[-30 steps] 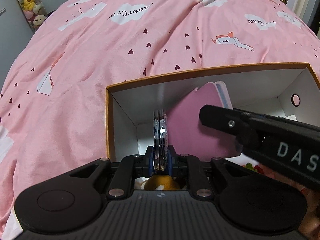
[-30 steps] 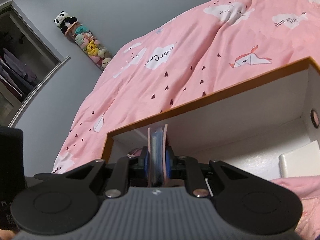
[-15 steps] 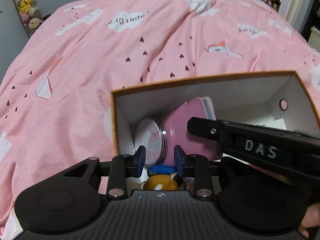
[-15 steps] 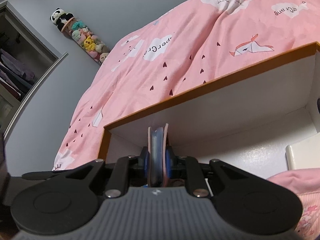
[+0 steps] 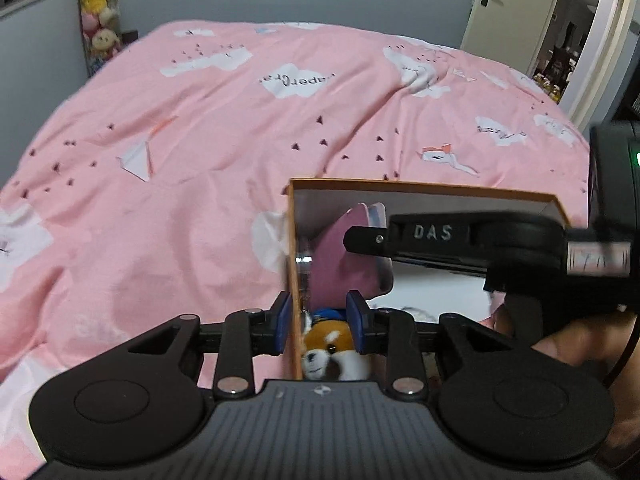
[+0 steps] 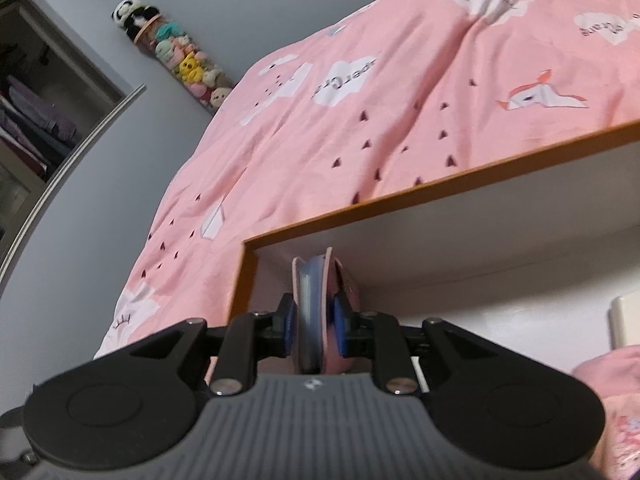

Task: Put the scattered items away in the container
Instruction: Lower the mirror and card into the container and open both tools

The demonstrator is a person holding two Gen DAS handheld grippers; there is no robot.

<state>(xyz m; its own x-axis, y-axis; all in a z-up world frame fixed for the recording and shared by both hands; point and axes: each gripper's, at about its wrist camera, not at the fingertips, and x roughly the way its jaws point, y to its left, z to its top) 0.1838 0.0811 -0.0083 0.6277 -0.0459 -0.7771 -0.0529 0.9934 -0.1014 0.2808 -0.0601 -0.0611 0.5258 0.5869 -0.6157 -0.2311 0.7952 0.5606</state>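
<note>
From the left wrist, the left gripper (image 5: 318, 328) is seen with its pads apart and holding nothing, astride the orange-rimmed left wall of the box (image 5: 294, 264) on the pink duvet (image 5: 200, 168). Below, inside the box, a plush dog (image 5: 328, 350) is lying. The pink notebook (image 5: 344, 264) behind it is partly hidden by the right gripper (image 5: 362, 238).

From the right wrist, the notebook (image 6: 312, 316) is seen edge-on between the right gripper's (image 6: 312, 324) opening pads, inside the box (image 6: 400, 208). Whether the pads are touching it cannot be told. Stacked plush toys (image 6: 184, 64) are visible against the wall.
</note>
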